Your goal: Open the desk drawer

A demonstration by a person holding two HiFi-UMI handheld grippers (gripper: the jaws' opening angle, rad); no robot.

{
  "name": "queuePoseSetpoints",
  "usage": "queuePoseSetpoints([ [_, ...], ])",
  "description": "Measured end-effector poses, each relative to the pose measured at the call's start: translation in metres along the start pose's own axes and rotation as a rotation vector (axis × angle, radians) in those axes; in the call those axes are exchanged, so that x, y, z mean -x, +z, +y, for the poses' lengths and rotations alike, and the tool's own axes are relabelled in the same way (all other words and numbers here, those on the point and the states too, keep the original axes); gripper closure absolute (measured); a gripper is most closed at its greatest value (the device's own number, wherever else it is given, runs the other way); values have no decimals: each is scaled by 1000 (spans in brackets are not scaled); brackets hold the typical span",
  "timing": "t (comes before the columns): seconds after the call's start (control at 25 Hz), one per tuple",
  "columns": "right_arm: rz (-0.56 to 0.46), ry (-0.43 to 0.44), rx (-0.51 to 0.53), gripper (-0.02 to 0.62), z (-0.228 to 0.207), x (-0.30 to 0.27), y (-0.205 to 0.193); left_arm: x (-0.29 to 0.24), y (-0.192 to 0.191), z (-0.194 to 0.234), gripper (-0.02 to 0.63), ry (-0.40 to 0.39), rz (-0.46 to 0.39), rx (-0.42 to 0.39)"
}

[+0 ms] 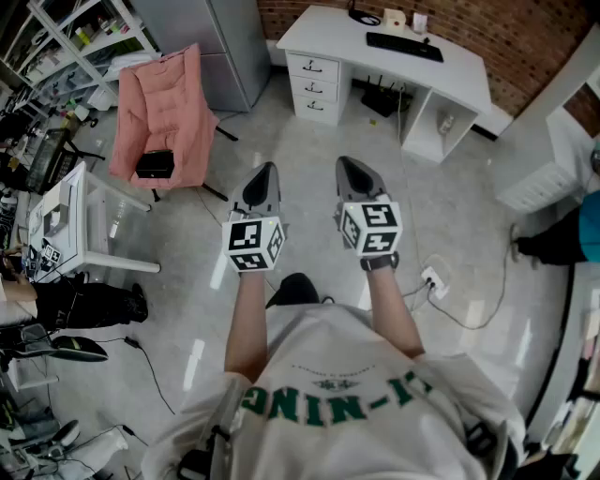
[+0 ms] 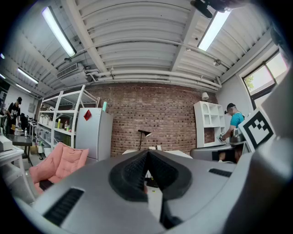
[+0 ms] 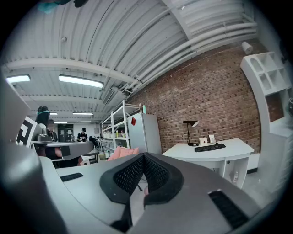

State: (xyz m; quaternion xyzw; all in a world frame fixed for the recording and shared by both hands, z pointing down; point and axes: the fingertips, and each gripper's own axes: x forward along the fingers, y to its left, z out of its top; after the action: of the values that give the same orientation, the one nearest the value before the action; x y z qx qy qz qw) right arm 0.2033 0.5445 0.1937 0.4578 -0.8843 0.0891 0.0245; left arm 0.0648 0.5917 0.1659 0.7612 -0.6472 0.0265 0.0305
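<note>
the person is standing on the pale floor (image 1: 309,187) well apart from the white desk (image 1: 328,28), holding both grippers out in front of the body and pointing them towards it; the left gripper (image 1: 266,178) is showing its jaws pressed together with nothing between them, and in the left gripper view the dark pads of the left gripper (image 2: 147,157) are meeting at the tip; the right gripper (image 1: 354,173) is riding just beside it, and in the right gripper view the right gripper (image 3: 143,160) is likewise keeping its pads touching at the tip and gripping nothing; neither gripper is touching the desk; the drawer stack (image 1: 314,82) is sitting under the left end of the desk as the head view shows it, its three fronts lying flush and closed; a black keyboard (image 1: 403,45) is lying on the desk top, near the brick wall (image 1: 469,23); in the right gripper view the desk (image 3: 215,153) is appearing to the right of the jaws with a lamp (image 3: 190,130) standing on it; a pink chair (image 1: 173,103) is standing to the left of the desk with a small black object (image 1: 155,164) resting on its seat; a grey fridge (image 1: 225,47) is standing between the chair and the desk; a power strip (image 1: 433,278) is lying on the floor to the right of the right gripper
</note>
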Motion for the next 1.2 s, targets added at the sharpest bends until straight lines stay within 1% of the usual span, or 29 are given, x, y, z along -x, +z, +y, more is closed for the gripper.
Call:
queuePoseSetpoints([
  [0.12, 4, -13, -3, 595, -11, -6, -2, -8, -5, -1, 612, -6, 13, 4],
  [0.28, -13, -14, -10, 595, -19, -21, -1, -19, -10, 8, 612, 0, 14, 18],
  [0.4, -37, 14, -32, 595, -15, -37, -4, -33, -19, 21, 612, -4, 22, 27],
  [0.56, -18, 30, -5, 595, -12, -76, -16, -68, -36, 47, 612, -15, 31, 53],
  [0.68, -2, 21, -1, 595, -17, -118, -21, -107, -44, 71, 612, -36, 29, 62],
  [0.84, 21, -8, -4, 595, -35, -190, -20, -179, -44, 107, 612, -80, 24, 55],
  [1.2, 84, -85, -49, 595, -64, -360, -8, -338, -47, 208, 612, -161, 93, 76],
])
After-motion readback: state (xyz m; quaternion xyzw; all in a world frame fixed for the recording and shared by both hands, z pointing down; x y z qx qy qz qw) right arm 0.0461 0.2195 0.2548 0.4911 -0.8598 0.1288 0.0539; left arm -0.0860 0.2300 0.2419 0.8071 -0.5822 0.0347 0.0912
